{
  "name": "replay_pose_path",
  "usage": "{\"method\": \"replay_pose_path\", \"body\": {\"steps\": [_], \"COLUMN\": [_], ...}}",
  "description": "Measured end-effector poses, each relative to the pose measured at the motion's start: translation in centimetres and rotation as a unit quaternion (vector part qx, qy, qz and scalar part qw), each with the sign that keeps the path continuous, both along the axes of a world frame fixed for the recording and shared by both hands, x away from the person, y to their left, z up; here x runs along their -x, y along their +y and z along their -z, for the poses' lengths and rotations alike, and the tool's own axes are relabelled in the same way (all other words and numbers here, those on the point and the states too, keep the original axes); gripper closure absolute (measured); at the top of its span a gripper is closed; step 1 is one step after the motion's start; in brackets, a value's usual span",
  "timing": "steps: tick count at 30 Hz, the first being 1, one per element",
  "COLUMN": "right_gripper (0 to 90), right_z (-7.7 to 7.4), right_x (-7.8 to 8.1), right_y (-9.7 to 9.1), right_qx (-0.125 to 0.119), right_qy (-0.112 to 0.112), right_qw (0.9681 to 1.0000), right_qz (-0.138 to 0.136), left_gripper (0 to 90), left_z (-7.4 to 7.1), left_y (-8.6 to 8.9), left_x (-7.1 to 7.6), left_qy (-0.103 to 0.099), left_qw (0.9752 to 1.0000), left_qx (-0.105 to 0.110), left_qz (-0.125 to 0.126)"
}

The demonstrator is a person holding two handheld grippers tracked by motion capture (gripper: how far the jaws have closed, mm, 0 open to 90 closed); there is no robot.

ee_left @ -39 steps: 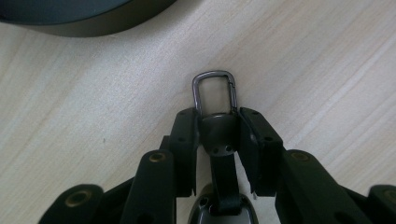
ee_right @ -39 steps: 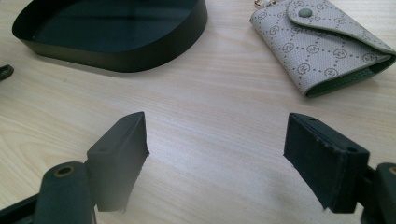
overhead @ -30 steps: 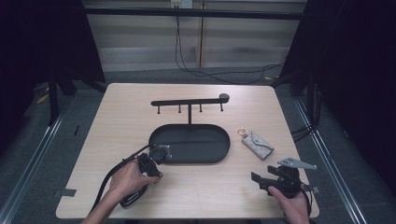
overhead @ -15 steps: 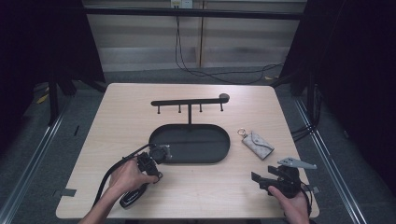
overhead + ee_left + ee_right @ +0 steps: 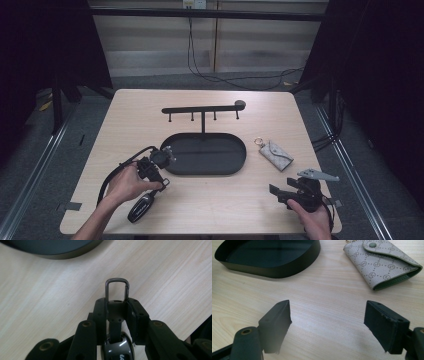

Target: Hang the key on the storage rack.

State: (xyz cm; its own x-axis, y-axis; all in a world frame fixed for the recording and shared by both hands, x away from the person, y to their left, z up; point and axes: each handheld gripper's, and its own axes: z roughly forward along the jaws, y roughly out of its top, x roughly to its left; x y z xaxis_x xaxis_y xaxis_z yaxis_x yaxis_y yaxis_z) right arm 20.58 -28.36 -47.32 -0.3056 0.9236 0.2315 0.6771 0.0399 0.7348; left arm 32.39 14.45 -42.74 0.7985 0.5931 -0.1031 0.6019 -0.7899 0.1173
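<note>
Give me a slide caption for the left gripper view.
Hand-held gripper shut on a black key fob, its metal clip poking out above the wooden table.

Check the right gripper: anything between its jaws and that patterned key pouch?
Nothing visible. The right gripper is open, and only bare table lies between it and the key pouch, ahead and right. The black tray sits off left.

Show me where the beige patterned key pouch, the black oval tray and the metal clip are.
Beige patterned key pouch (image 5: 384, 261): right gripper view, front face.
Black oval tray (image 5: 239, 165): high view, right rim.
Metal clip (image 5: 117, 288): left gripper view, its loop.
</note>
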Motion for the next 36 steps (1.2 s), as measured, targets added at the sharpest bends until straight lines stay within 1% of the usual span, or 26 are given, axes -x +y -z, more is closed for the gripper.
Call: {"method": "replay_pose_path", "body": {"steps": [1, 2, 3, 4, 5, 7, 8, 11, 12, 13, 16, 18, 21, 22, 23, 25, 26, 28, 29, 31, 32, 33, 34, 36], "right_gripper": [21.2, 21.2, 21.2, 21.2, 21.2, 21.2, 21.2, 21.2, 21.2, 21.2, 21.2, 21.2, 21.2, 21.2, 21.2, 21.2, 21.2, 21.2, 21.2, 21.2, 21.2, 21.2, 21.2, 21.2], "right_z": [0.0, 0.0, 0.0, 0.0, 0.0, 0.0, 0.0, 0.0, 0.0, 0.0, 0.0, 0.0, 0.0, 0.0, 0.0, 0.0, 0.0, 0.0, 0.0, 0.0, 0.0, 0.0, 0.0, 0.0], "right_x": [0.0, 0.0, 0.0, 0.0, 0.0, 0.0, 0.0, 0.0, 0.0, 0.1, 0.0, 0.1, 0.0, 0.0, 0.1, 0.1, 0.0, 0.0, 0.0, 0.0, 0.0, 0.0, 0.0, 0.0], "right_y": [0.0, 0.0, 0.0, 0.0, 0.0, 0.0, 0.0, 0.0, 0.0, 0.0, -0.1, 0.0, -0.1, -0.1, -0.1, -0.1, -0.1, -0.1, -0.1, 0.0, 0.0, 0.0, 0.0, -0.1], "right_qx": [0.000, 0.000, 0.000, -0.001, 0.000, -0.001, -0.001, -0.001, -0.001, -0.002, -0.002, -0.002, -0.002, -0.002, -0.002, -0.002, -0.002, -0.002, -0.002, -0.002, -0.002, -0.002, -0.002, -0.002], "right_qy": [0.000, 0.000, 0.000, 0.000, 0.001, 0.000, 0.000, 0.000, 0.000, 0.000, 0.000, 0.000, 0.000, 0.000, 0.000, 0.000, 0.000, 0.000, 0.000, 0.001, 0.001, 0.001, 0.001, 0.000], "right_qw": [1.0000, 1.0000, 1.0000, 1.0000, 1.0000, 1.0000, 1.0000, 1.0000, 1.0000, 1.0000, 1.0000, 1.0000, 1.0000, 1.0000, 1.0000, 1.0000, 1.0000, 1.0000, 1.0000, 1.0000, 1.0000, 1.0000, 1.0000, 1.0000], "right_qz": [0.000, 0.001, 0.001, 0.001, 0.001, 0.001, 0.002, 0.002, 0.002, 0.003, 0.003, 0.003, 0.003, 0.003, 0.003, 0.003, 0.003, 0.004, 0.004, 0.003, 0.003, 0.003, 0.003, 0.004], "left_gripper": [70.8, 70.8, 70.8, 70.8, 70.8, 70.8, 70.8, 70.8, 70.8, 70.8, 70.8, 70.8, 70.8, 70.8, 70.8, 70.9, 70.8, 70.9, 70.8, 70.8, 70.8, 70.8, 70.8, 70.8], "left_z": [0.0, -0.6, -0.6, -1.1, -1.3, -1.5, -2.0, -2.7, -2.7, -3.3, -3.7, -4.1, -5.0, -5.0, -5.4, -5.6, -5.9, -6.1, -6.5, -6.9, -7.1, -7.1, -7.4, -7.6], "left_y": [0.0, 0.3, 0.3, 0.6, 0.7, 0.9, 1.0, 1.2, 1.2, 1.3, 1.4, 1.5, 1.8, 1.8, 1.9, 2.0, 2.1, 2.2, 2.3, 2.4, 2.5, 2.5, 2.6, 2.7], "left_x": [0.0, 0.0, 0.0, 0.0, -0.1, -0.1, -0.2, -0.2, -0.2, -0.3, -0.3, -0.3, -0.4, -0.4, -0.5, -0.5, -0.6, -0.6, -0.6, -0.7, -0.7, -0.7, -0.8, -0.9], "left_qy": [0.000, -0.001, -0.001, -0.004, -0.007, -0.010, -0.008, -0.015, -0.015, -0.017, -0.019, -0.019, -0.030, -0.030, -0.029, -0.027, -0.031, -0.032, -0.035, -0.039, -0.036, -0.036, -0.038, -0.038], "left_qw": [1.0000, 1.0000, 1.0000, 1.0000, 0.9999, 0.9999, 0.9999, 0.9998, 0.9998, 0.9998, 0.9997, 0.9997, 0.9992, 0.9992, 0.9993, 0.9993, 0.9993, 0.9993, 0.9992, 0.9990, 0.9990, 0.9990, 0.9988, 0.9988], "left_qx": [0.000, 0.002, 0.002, 0.003, 0.008, 0.010, 0.008, 0.012, 0.012, 0.013, 0.015, 0.013, 0.025, 0.025, 0.025, 0.024, 0.020, 0.017, 0.015, 0.019, 0.021, 0.021, 0.025, 0.023], "left_qz": [0.000, -0.001, -0.001, 0.000, -0.002, -0.001, 0.003, 0.005, 0.005, 0.005, 0.001, 0.006, -0.003, -0.003, -0.001, -0.003, -0.010, -0.010, -0.009, -0.012, -0.014, -0.014, -0.018, -0.019]}}
